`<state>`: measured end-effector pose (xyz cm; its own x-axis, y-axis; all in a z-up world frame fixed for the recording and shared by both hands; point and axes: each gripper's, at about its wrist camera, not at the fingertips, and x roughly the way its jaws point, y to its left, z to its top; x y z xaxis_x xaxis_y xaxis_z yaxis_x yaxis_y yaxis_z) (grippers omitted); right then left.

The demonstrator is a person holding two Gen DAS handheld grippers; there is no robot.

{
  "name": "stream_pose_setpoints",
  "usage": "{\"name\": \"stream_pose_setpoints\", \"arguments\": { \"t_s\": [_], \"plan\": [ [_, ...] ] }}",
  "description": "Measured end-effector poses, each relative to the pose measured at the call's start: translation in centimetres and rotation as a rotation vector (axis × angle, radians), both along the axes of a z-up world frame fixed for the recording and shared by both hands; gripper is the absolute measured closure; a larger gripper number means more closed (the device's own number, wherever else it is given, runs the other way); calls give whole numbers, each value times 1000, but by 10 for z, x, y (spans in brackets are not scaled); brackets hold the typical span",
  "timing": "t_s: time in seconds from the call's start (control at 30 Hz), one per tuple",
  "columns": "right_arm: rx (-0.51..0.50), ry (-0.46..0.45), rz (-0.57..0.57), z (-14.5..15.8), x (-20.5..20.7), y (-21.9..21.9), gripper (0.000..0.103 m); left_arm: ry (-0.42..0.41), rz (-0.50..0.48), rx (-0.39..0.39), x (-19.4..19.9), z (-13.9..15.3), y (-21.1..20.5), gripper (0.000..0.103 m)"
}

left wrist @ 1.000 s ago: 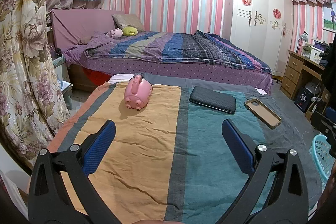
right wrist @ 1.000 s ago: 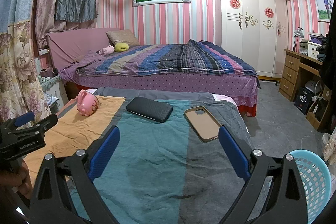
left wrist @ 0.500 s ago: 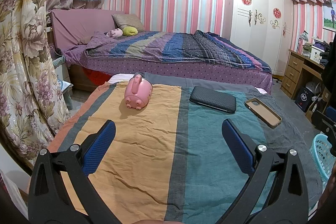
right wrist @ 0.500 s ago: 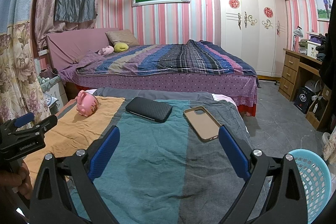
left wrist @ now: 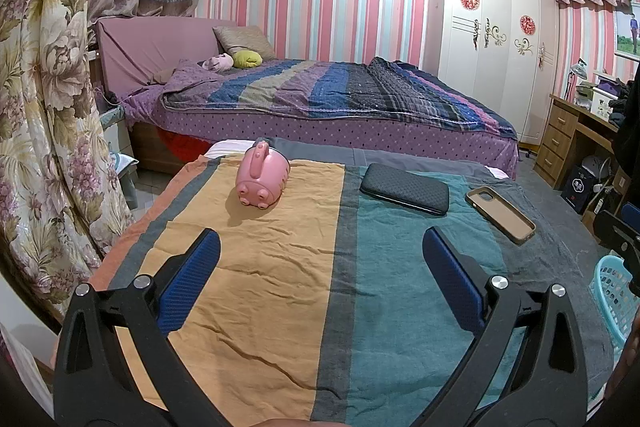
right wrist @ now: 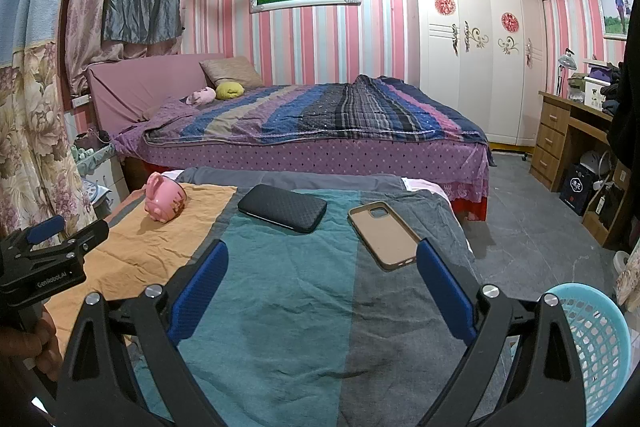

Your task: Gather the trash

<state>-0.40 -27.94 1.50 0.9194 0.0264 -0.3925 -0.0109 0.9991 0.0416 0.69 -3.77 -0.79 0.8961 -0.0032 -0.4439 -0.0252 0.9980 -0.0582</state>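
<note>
Pink-striped walls ring a bedroom, and a striped cloth [left wrist: 256, 291] covers the worktop in front of a bed [right wrist: 320, 131]. Nothing has moved since the earlier frames: cloth, things and both grippers sit as they did a second ago.

From the left wrist view, the left gripper [left wrist: 320, 251] hovers level over the cloth's orange band, jaws wide and holding nothing. Its near side shows at 9 o'clock in the right wrist view, with a hand [right wrist: 30, 343] wrapped round the handle. The right gripper [right wrist: 322, 259] hangs over the teal and grey bands, jaws equally wide and empty.

Three things lie on the cloth, well apart from each other. One pink piggy bank [left wrist: 262, 181] sits at 11 o'clock from the left gripper. One black case [left wrist: 404, 189] lies at 1 o'clock. One tan phone case [right wrist: 383, 235] rests face-up, its near corner just beside the right gripper's right fingertip [right wrist: 430, 259]. One blue basket [right wrist: 596, 343] stands on the floor at 4 o'clock in the right wrist view, off the worktop's edge.
</note>
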Motion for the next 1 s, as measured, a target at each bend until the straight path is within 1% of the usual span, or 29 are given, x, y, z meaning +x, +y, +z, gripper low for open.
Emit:
{"name": "stream_pose_setpoints", "arguments": {
  "t_s": [1.0],
  "plan": [
    [11,11,-26,-1,0,2,10,1,6,-3,0,-2,2,5]
  ]
}}
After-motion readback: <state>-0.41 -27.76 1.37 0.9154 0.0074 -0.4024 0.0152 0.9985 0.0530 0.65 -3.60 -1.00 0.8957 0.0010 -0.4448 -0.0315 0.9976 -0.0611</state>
